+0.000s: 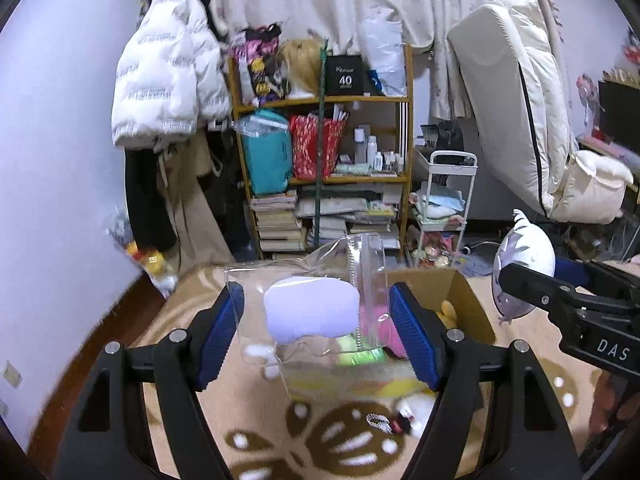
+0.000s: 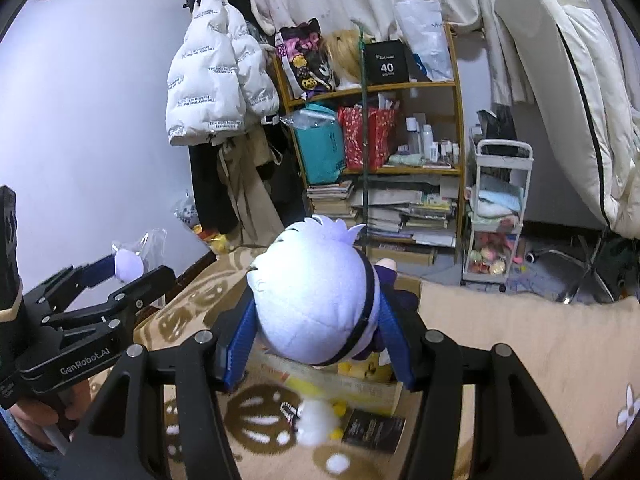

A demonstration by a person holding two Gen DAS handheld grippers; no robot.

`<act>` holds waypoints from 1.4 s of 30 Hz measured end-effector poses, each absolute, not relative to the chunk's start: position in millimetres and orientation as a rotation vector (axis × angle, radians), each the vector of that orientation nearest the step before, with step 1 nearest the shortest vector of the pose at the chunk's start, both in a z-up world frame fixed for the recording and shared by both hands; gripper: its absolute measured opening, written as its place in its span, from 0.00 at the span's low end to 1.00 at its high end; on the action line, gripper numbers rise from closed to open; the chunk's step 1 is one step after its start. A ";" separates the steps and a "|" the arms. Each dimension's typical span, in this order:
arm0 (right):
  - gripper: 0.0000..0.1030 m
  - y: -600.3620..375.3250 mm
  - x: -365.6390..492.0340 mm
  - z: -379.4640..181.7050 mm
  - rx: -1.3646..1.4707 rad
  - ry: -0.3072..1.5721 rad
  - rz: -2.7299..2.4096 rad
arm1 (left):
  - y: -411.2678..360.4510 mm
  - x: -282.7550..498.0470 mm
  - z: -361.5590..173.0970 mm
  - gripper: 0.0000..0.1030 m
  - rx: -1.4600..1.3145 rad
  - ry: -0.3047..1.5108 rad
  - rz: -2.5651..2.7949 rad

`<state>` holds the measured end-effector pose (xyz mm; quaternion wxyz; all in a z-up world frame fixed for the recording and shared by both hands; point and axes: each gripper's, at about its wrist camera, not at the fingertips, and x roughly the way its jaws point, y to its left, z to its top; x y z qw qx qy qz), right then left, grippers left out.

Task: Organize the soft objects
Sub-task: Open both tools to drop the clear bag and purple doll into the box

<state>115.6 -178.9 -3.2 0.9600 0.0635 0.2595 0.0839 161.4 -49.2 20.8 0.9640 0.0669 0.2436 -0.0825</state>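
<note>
My left gripper (image 1: 316,320) is shut on a clear plastic bag (image 1: 320,280) with a small pale lilac plush (image 1: 310,310) inside, held above the rug. It shows at the left of the right wrist view (image 2: 128,266). My right gripper (image 2: 316,316) is shut on a large white-haired plush doll (image 2: 316,300), held over an open cardboard box (image 2: 374,390). The doll (image 1: 524,264) also shows at the right of the left wrist view. The box (image 1: 460,296) holds yellow, pink and green soft toys.
A beige patterned rug (image 1: 352,440) covers the floor. A small white plush with a keychain (image 2: 316,420) and a dark booklet (image 2: 374,428) lie on it. A wooden shelf (image 1: 324,140), a white trolley (image 2: 500,216), hanging coats (image 1: 168,72) and a folded mattress (image 1: 528,92) stand behind.
</note>
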 end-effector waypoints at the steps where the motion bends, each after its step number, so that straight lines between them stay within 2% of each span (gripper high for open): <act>1: 0.59 -179.6 120.1 -2.5 0.125 0.522 0.172 | -51.5 163.8 21.2 0.72 0.154 0.481 -0.160; 12: 0.61 -180.4 148.8 -21.9 0.100 0.532 0.201 | -61.1 195.1 6.4 0.72 0.170 0.464 -0.149; 24: 0.61 -190.8 153.2 -45.6 0.147 0.513 0.194 | -59.9 221.0 -30.9 0.72 0.113 0.547 -0.211; 42: 0.66 -206.5 167.6 -75.1 0.289 0.608 0.212 | -72.0 229.2 -55.0 0.74 0.125 0.603 -0.274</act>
